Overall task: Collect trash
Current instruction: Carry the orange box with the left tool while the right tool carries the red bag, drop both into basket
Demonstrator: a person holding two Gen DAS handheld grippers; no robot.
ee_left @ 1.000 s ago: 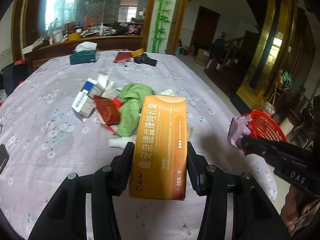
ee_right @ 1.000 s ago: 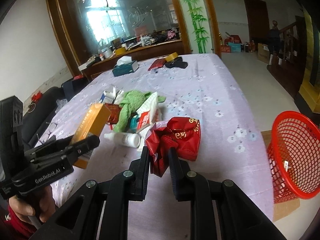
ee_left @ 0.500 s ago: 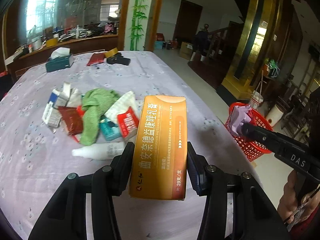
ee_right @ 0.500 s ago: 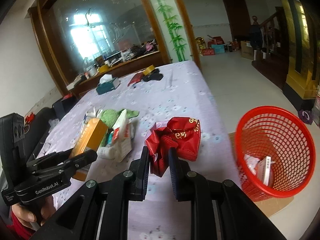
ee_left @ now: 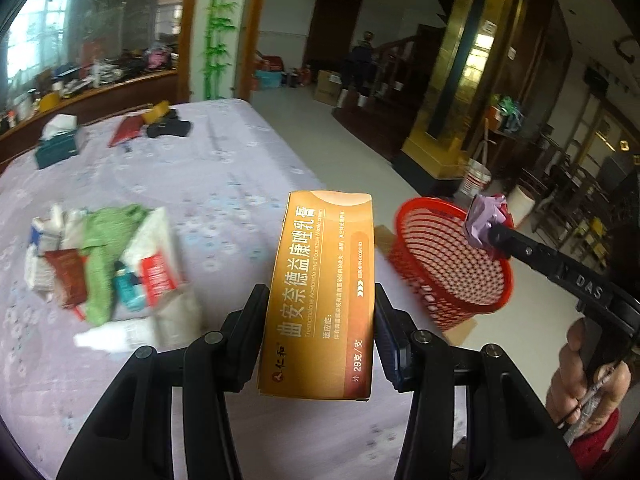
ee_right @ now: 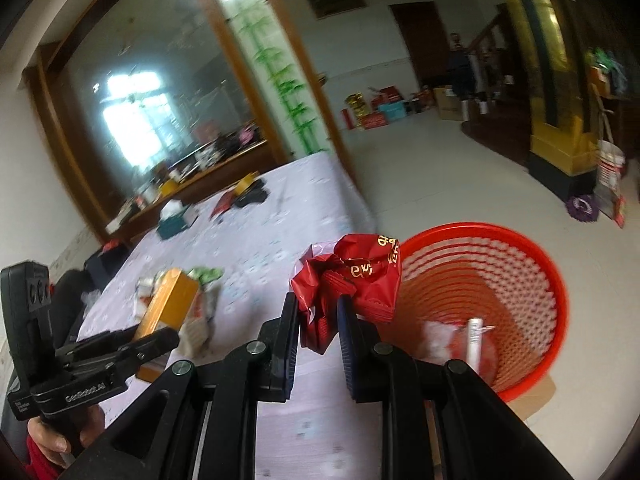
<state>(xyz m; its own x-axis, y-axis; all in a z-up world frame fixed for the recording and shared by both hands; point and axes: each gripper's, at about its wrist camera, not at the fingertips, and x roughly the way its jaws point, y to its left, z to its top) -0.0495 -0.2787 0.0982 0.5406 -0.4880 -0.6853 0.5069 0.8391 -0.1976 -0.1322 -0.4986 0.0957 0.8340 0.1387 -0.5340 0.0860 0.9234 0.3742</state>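
The risk now is a miss: let go too soon, and the orange box (ee_left: 320, 292) or the crumpled red wrapper (ee_right: 348, 280) lands on the floor beside the red basket (ee_right: 520, 248). The left claw (ee_left: 320, 336) clamps the box above the worktop (ee_left: 200, 184). The right claw (ee_right: 318, 328) pinches the wrapper at the basket's near-left rim.

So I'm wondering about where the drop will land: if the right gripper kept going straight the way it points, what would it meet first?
Probably the red basket. The right gripper, shut on the crumpled red wrapper, points down toward its near rim, with nothing visible between; depth is hard to judge.
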